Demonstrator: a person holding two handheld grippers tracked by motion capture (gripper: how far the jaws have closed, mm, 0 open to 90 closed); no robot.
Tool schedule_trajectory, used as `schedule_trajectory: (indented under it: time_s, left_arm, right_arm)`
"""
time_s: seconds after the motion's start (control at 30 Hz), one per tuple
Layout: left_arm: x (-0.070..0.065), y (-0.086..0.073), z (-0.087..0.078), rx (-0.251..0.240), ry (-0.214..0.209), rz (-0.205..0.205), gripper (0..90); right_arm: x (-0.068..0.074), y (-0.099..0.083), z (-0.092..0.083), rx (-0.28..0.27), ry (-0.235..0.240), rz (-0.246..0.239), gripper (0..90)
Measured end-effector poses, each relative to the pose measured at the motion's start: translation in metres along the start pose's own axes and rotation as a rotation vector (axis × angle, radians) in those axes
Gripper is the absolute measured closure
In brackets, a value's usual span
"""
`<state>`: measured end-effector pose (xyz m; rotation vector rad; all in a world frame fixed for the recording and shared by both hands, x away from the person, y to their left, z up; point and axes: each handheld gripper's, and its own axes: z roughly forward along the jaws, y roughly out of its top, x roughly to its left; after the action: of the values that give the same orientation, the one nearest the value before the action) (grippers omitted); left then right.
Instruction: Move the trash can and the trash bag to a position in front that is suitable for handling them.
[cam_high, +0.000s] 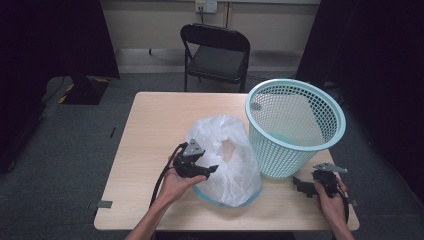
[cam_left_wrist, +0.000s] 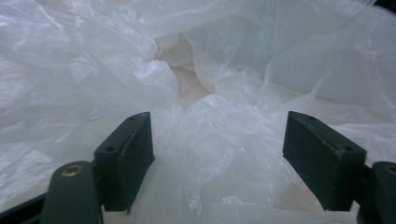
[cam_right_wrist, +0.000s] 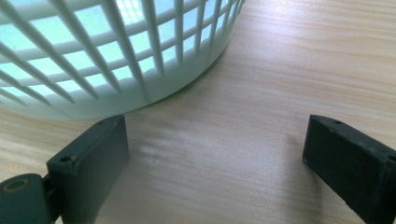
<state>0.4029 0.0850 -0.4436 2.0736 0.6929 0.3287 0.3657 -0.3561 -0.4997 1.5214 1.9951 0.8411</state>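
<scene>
A crumpled, translucent white plastic bag (cam_high: 225, 150) lies on the wooden table (cam_high: 150, 130), just left of a light blue mesh basket (cam_high: 292, 125). The bag's mouth gapes upward. My left gripper (cam_high: 211, 170) is at the bag's left side, pointing into it. In the left gripper view the left gripper (cam_left_wrist: 217, 154) is open, with loose folds of the bag (cam_left_wrist: 224, 70) lying between the jaws and neither pad pressing on them. My right gripper (cam_high: 301, 186) rests low on the table right of the bag. In its own view the right gripper (cam_right_wrist: 215, 163) is open over bare wood, the basket (cam_right_wrist: 93, 60) just ahead.
A black folding chair (cam_high: 216, 55) stands beyond the far table edge. The basket stands upright at the table's right side, close to the bag. Bare wood (cam_right_wrist: 289, 70) stretches beside the basket's base. Dark curtains flank the room on both sides.
</scene>
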Motion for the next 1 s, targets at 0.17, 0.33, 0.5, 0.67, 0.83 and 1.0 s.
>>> schedule_trajectory:
  time_s: [0.17,0.33,0.5,0.67,0.83,1.0]
  left_arm:
    - [-0.006,-0.003,0.017,0.079,-0.006,0.05,27.3]
    - [-0.011,-0.008,0.023,0.134,-0.022,0.096,54.3]
    - [-0.008,-0.014,0.015,0.139,-0.055,0.077,79.8]
    - [0.001,-0.023,-0.005,0.112,-0.049,0.049,88.7]
    - [0.015,-0.037,-0.035,0.079,-0.015,0.005,89.5]
    - [0.026,-0.054,-0.061,0.066,0.014,-0.031,89.6]
  right_arm:
    - [0.0,0.0,0.0,0.0,0.0,0.0,6.2]
    - [0.0,0.0,0.0,0.0,0.0,0.0,6.2]
    - [0.0,0.0,0.0,0.0,0.0,0.0,6.2]
    - [0.0,0.0,0.0,0.0,0.0,0.0,6.2]
    - [0.0,0.0,0.0,0.0,0.001,0.0,6.0]
    - [0.0,0.001,0.001,0.001,0.004,-0.001,5.6]
